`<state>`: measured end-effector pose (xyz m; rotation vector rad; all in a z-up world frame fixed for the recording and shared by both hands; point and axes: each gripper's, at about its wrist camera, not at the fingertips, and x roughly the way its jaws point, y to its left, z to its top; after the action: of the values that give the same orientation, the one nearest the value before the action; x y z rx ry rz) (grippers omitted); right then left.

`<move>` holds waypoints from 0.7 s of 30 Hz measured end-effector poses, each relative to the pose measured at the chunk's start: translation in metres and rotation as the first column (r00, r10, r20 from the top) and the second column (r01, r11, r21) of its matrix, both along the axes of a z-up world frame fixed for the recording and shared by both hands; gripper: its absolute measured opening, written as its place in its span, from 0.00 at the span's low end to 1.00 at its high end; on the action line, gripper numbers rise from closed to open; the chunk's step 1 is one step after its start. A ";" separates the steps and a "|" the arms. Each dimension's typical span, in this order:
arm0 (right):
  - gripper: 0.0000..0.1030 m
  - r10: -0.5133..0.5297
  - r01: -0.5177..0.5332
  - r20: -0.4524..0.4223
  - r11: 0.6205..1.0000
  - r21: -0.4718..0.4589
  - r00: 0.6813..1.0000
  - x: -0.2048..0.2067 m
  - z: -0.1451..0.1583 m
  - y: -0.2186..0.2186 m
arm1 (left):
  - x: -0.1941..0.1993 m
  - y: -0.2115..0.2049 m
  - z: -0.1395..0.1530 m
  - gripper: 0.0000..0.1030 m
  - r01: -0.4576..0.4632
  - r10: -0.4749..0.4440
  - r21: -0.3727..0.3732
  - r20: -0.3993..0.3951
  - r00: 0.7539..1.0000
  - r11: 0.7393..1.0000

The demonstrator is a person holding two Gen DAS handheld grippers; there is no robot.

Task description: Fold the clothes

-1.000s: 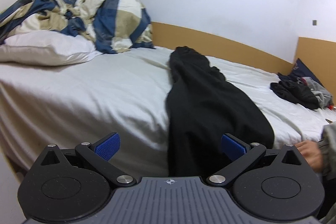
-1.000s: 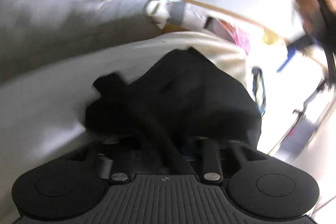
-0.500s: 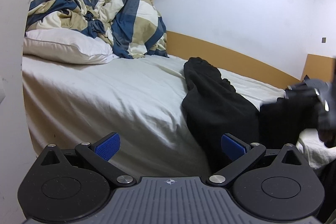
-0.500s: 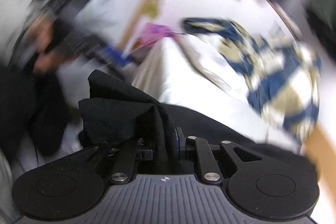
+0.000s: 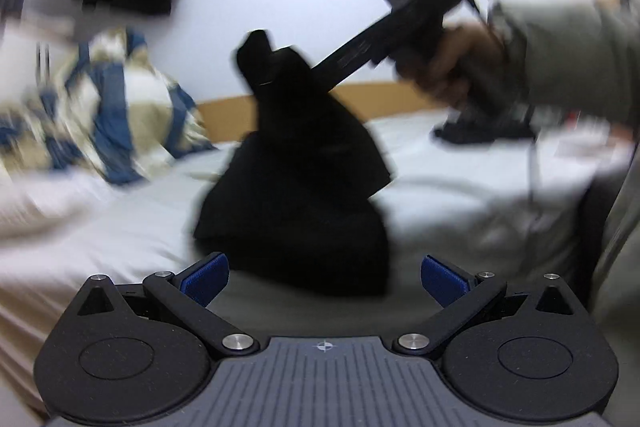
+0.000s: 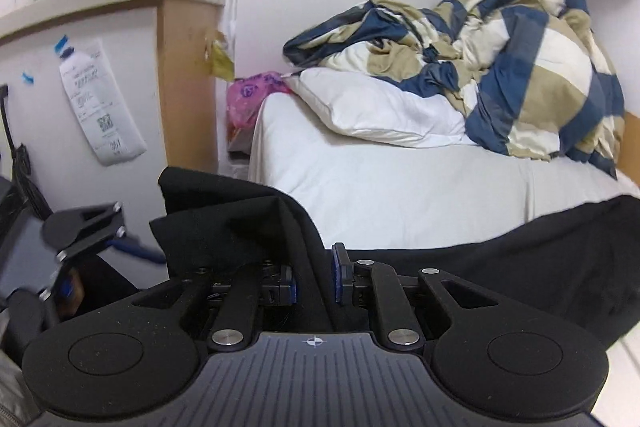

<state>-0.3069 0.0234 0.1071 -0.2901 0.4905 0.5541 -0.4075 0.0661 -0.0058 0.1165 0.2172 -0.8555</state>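
Left wrist view shows your right gripper (image 5: pixel 264 67) lifted above the white-sheeted bed (image 5: pixel 460 195), its jaws pinched tight on a bunched corner of the black fabric garment (image 5: pixel 296 187); the rest of the cloth hangs down from it onto the bed's near edge. Your left gripper (image 5: pixel 325 277) stands wide apart with nothing between its blue pads (image 5: pixel 204 277), just short of the garment's lower fold. Beyond the garment on the bed sits a crumpled blue, beige and white checked duvet (image 5: pixel 108 115).
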 end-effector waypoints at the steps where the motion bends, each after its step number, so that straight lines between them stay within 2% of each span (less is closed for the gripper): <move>1: 0.15 0.004 -0.004 -0.002 1.000 -0.010 1.000 0.004 -0.001 0.005 | 0.001 -0.006 -0.001 0.99 -0.017 0.017 -0.012 -0.004 1.000 1.000; 3: 0.15 0.012 -0.013 -0.007 0.999 -0.030 1.000 0.011 -0.003 0.014 | 0.006 -0.021 -0.002 0.99 -0.113 0.113 0.016 0.017 0.993 0.993; 5: 0.15 0.024 -0.024 -0.007 0.999 -0.041 1.000 0.017 -0.004 0.021 | 0.011 -0.035 -0.002 0.99 -0.227 0.226 0.044 0.025 0.974 0.973; 6: 0.15 0.031 -0.032 -0.003 0.999 -0.041 0.999 0.021 -0.003 0.024 | 0.011 -0.039 -0.002 0.99 -0.262 0.261 0.029 0.025 0.965 0.965; 8: 0.15 0.025 -0.025 -0.006 0.999 -0.020 1.000 0.023 -0.003 0.022 | 0.002 -0.052 -0.001 0.99 -0.293 0.292 0.003 0.066 0.954 0.956; 10: 0.15 0.017 -0.017 -0.008 1.000 -0.001 1.000 0.025 -0.002 0.019 | -0.010 -0.071 0.002 0.99 -0.318 0.313 0.011 0.150 0.938 0.948; 11: 0.15 0.020 -0.020 -0.005 1.000 0.004 1.000 0.025 -0.002 0.018 | -0.012 -0.080 0.004 0.99 -0.343 0.335 0.020 0.168 0.927 0.939; 13: 0.15 0.032 -0.032 0.001 0.999 0.003 0.999 0.022 -0.002 0.017 | -0.005 -0.091 0.008 1.00 -0.370 0.365 0.022 0.115 0.924 0.929; 15: 0.15 0.048 -0.048 0.007 0.999 -0.002 0.999 0.019 -0.002 0.016 | 0.007 -0.099 0.009 0.98 -0.427 0.424 0.064 0.058 0.904 0.902; 17: 0.15 0.059 -0.059 0.011 0.998 0.003 0.998 0.015 -0.001 0.013 | 0.015 -0.095 0.005 0.71 -0.433 0.431 0.083 0.042 0.901 0.897; 18: 0.15 0.061 -0.061 0.013 0.998 0.014 0.998 0.013 -0.001 0.010 | 0.019 -0.093 0.003 0.45 -0.432 0.432 0.094 0.030 0.902 0.897; 19: 0.15 0.059 -0.060 0.018 0.998 0.030 0.998 0.011 0.001 0.005 | 0.025 -0.087 0.003 0.27 -0.410 0.413 0.109 -0.007 0.911 0.905; 21: 0.15 0.049 -0.050 0.017 0.997 0.064 0.999 0.008 0.001 -0.005 | 0.033 -0.072 0.007 0.08 -0.357 0.369 0.135 -0.070 0.927 0.924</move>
<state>-0.2992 0.0182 0.1085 -0.2453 0.4504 0.6147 -0.3741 -0.0055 0.0012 0.1429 0.3668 -0.4766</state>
